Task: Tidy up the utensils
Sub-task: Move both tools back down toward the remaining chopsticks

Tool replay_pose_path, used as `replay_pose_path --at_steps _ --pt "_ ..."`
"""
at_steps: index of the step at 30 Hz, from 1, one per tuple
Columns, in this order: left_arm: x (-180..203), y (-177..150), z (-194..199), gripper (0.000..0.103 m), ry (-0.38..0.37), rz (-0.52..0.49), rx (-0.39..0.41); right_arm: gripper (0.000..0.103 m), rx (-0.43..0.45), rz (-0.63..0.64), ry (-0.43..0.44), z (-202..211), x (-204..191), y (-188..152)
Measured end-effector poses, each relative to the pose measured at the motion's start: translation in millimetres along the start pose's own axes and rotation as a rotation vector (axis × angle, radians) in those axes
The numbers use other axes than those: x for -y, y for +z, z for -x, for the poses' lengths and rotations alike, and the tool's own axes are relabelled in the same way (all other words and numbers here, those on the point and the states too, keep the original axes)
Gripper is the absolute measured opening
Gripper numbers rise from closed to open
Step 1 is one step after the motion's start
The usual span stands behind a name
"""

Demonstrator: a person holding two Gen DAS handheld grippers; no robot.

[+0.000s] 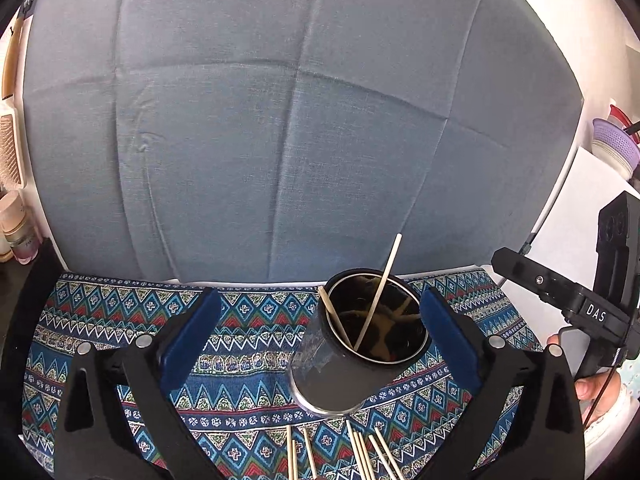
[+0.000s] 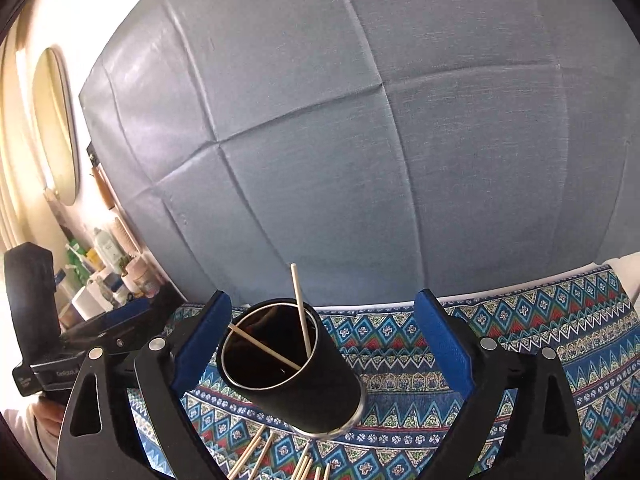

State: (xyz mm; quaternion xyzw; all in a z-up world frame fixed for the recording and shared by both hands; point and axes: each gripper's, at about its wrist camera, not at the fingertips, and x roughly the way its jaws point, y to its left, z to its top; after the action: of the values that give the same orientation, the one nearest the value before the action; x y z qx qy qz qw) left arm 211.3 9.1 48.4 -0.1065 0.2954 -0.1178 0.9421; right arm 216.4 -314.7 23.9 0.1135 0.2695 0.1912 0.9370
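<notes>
A black metal cup stands upright on the patterned cloth, with two wooden chopsticks leaning inside it. Several more chopsticks lie on the cloth in front of the cup. My left gripper is open and empty; the cup sits between its blue pads, near the right one. In the right wrist view the cup with its two chopsticks sits close to the left pad of my open, empty right gripper. Loose chopsticks lie at the bottom edge.
A grey-blue fabric backdrop rises behind the cloth. Bottles and jars crowd the left side by an oval mirror. Stacked bowls stand at the right. The other gripper shows at the right edge.
</notes>
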Motion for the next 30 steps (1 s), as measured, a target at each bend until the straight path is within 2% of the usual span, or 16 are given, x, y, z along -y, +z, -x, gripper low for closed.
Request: replay_pose_path --at_steps 6,11,19,23,30 --pt "-9.1 -9.1 4.6 0.097 0.042 -0.017 -0.055 0.090 -0.023 0.006 -0.030 5.8 -5.0 -3.7" --pt "-22.2 -30.1 -1.8 0.097 0.070 -0.022 -0.147 0.090 -0.080 0.002 -0.065 3.1 -6.1 -22.1" --pt "-43.8 -75.4 -14.9 0.097 0.110 -0.003 -0.265 0.090 -0.197 0.033 -0.122 -4.1 -7.7 -64.0" --pt "-51.3 -106.2 -30.9 0.097 0.107 0.027 -0.365 0.090 -0.267 0.032 -0.143 -10.2 -6.5 -90.9" --pt "-47.2 -149.3 -53.5 0.097 0.102 0.020 -0.508 0.090 -0.412 -0.018 -0.158 -19.0 2.3 -144.1"
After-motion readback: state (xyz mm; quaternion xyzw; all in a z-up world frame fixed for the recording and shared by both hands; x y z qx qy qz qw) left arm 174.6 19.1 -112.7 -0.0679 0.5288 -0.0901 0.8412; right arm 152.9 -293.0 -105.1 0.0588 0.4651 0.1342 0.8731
